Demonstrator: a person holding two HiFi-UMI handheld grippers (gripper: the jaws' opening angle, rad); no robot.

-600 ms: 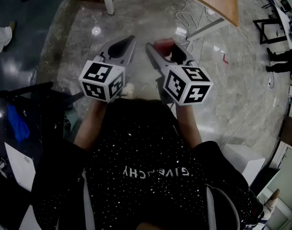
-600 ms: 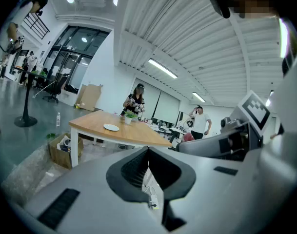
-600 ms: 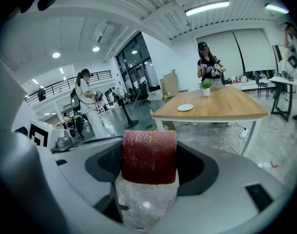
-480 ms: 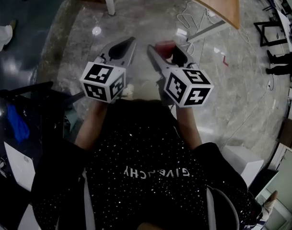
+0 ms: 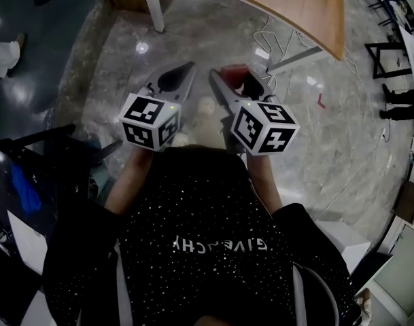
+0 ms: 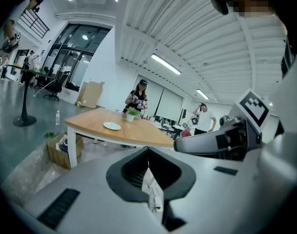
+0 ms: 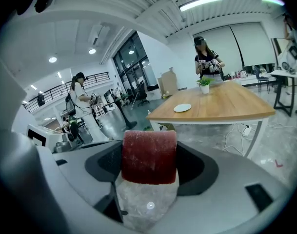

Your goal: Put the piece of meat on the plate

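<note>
A dark red piece of meat (image 7: pixel 149 165) sits between the jaws of my right gripper (image 7: pixel 149 147), which is shut on it. The head view shows the meat (image 5: pixel 234 68) at that gripper (image 5: pixel 230 78), held over the stone floor. My left gripper (image 5: pixel 190 66) hangs beside it, jaws together with nothing in them (image 6: pixel 148 151). A small white plate (image 7: pixel 182 107) lies on the wooden table (image 7: pixel 226 104) some way ahead, and the left gripper view shows the plate (image 6: pixel 111 126) too.
A potted plant (image 7: pixel 204 86) stands on the table, with a person (image 7: pixel 207 60) behind it. A cardboard box (image 6: pixel 63 147) sits by the white table leg (image 5: pixel 152 4). Cables (image 5: pixel 269 31) trail on the floor under the table. Dark furniture (image 5: pixel 54 158) is at my left.
More of the wooden table shows at the top of the head view, and the floor has slid downward. Both grippers keep their places side by side, and the meat stays in the right one.
</note>
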